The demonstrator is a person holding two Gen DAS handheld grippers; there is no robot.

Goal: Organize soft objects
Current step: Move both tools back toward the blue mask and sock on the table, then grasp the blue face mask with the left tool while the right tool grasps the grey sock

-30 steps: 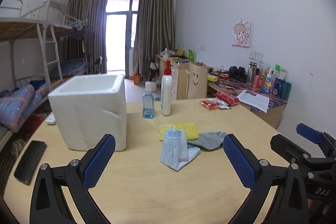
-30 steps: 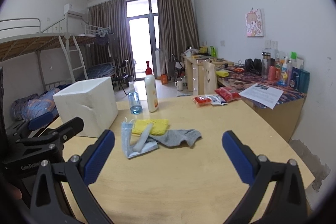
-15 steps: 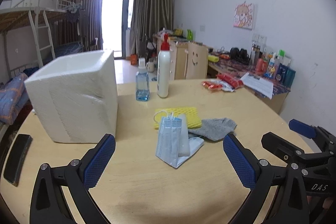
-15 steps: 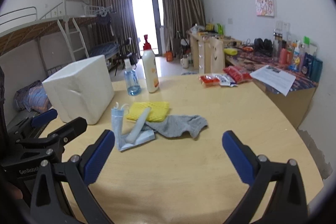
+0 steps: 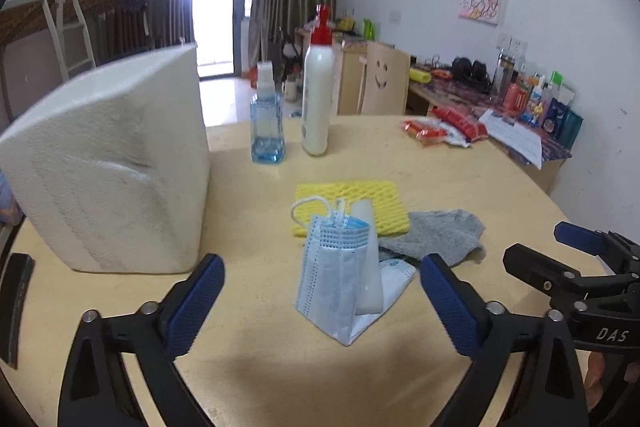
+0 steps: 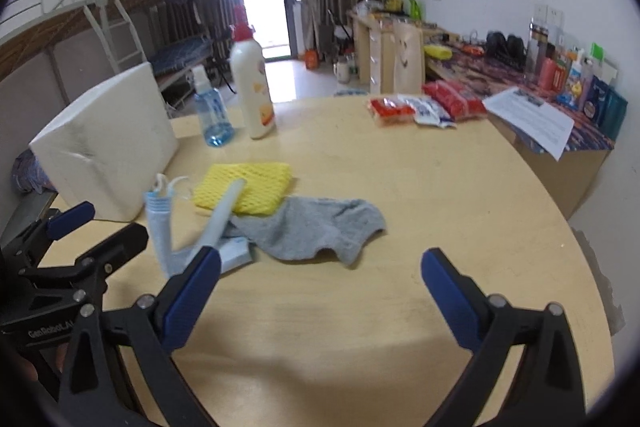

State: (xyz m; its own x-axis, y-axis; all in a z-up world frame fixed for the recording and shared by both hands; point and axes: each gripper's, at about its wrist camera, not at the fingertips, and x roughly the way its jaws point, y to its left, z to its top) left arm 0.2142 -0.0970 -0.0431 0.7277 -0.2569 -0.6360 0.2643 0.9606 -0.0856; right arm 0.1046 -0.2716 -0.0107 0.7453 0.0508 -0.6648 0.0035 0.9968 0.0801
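A pile of soft things lies mid-table: a pale blue face mask with a white foam strip on it, a yellow foam net behind, and a grey sock to its right. The pile also shows in the right wrist view: mask, yellow net, sock. A white foam box stands at the left. My left gripper is open, just short of the mask. My right gripper is open, just short of the sock. Both are empty.
A blue spray bottle and a white pump bottle stand behind the pile. Red snack packets lie at the far right of the round wooden table. A black object lies at the left table edge.
Both grippers have moved forward and lower towards the pile of soft things, which now looks larger and closer. Both stay open and empty.
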